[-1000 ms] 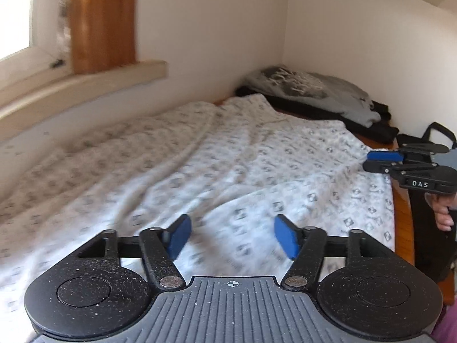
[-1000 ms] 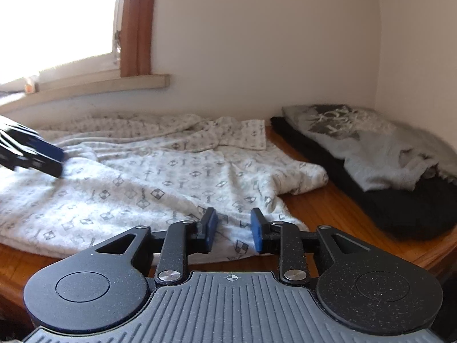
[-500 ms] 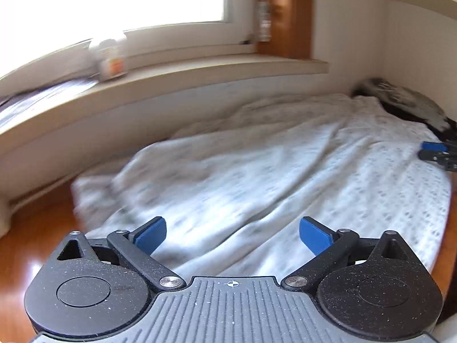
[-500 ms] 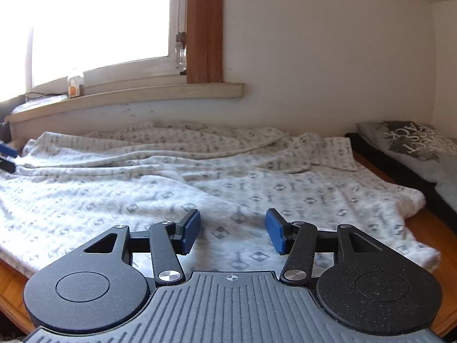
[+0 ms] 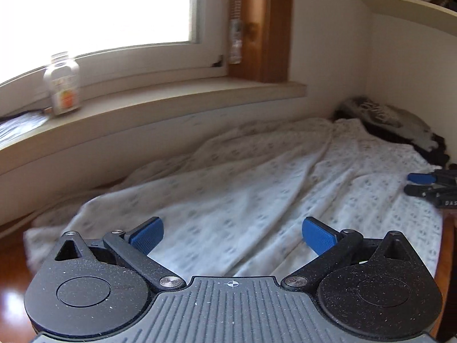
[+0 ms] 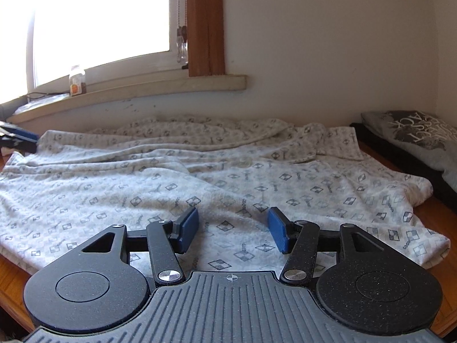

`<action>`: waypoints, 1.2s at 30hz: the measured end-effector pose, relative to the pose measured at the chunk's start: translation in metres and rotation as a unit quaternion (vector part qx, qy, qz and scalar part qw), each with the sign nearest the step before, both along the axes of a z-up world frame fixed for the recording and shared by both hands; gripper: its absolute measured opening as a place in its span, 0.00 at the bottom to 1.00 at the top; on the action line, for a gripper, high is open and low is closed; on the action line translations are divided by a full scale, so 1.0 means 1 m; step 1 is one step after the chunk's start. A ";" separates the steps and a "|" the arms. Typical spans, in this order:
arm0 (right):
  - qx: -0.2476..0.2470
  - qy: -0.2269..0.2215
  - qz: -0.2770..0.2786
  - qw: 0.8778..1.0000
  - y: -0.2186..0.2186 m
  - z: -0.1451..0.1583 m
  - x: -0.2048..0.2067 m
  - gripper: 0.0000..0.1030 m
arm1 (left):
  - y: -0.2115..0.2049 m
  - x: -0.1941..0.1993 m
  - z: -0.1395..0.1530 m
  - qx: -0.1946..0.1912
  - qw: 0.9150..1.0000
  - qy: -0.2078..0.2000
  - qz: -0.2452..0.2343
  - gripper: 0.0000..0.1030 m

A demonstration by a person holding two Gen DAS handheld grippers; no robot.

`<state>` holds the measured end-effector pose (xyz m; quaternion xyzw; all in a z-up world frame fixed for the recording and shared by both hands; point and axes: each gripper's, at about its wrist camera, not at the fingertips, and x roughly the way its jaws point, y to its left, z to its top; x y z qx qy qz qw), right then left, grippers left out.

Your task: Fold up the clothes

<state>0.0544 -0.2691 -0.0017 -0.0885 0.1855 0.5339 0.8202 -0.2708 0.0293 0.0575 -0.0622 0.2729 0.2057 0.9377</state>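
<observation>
Left claw (image 5: 232, 233) and right claw (image 6: 232, 228) both spread, empty, above rumpled white patterned garment (image 6: 228, 177).

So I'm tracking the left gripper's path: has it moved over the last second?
Yes. The left gripper has swung leftward: the window sill and jar are now in its view, and the grey shirt sits far right.

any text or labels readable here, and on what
"DAS": white letters on the right gripper, cut off at the frame edge.
Grey shirt: large print, seen upside down, ends in "ACK"; the rest unclear.
Bottle label: too small.
Patterned garment: tiny repeated lettering, unreadable.
</observation>
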 end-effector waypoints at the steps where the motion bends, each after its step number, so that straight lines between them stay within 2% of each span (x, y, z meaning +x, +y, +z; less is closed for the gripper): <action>1: 0.000 0.001 0.000 1.000 0.000 0.000 0.001 0.53 | -0.001 0.007 -0.003 0.004 1.000 -0.004 -0.011 1.00; 3: -0.003 0.002 -0.001 1.000 0.001 0.000 0.001 0.53 | -0.003 0.019 -0.011 0.002 1.000 -0.009 -0.028 1.00; 6: -0.004 -0.002 0.000 1.000 0.002 0.000 0.001 0.53 | -0.005 0.028 -0.022 -0.009 0.999 0.011 -0.031 1.00; 14: -0.005 -0.005 0.005 1.000 0.002 -0.003 0.003 0.53 | -0.011 0.014 -0.028 -0.048 0.998 0.018 -0.026 1.00; 17: -0.003 -0.005 0.009 1.000 -0.005 -0.004 0.002 0.53 | -0.025 0.011 -0.029 -0.046 0.998 0.030 -0.042 1.00; 27: -0.014 -0.002 0.028 1.000 -0.039 0.001 -0.007 0.53 | -0.036 -0.013 -0.027 -0.058 0.998 0.026 -0.030 1.00; 31: -0.019 -0.001 0.025 1.000 -0.031 0.005 -0.003 0.54 | -0.039 -0.013 -0.026 -0.048 0.998 0.029 -0.017 1.00; 36: -0.038 -0.014 0.037 0.998 -0.013 0.021 -0.006 0.55 | -0.029 -0.017 -0.019 -0.060 0.998 0.027 -0.006 1.00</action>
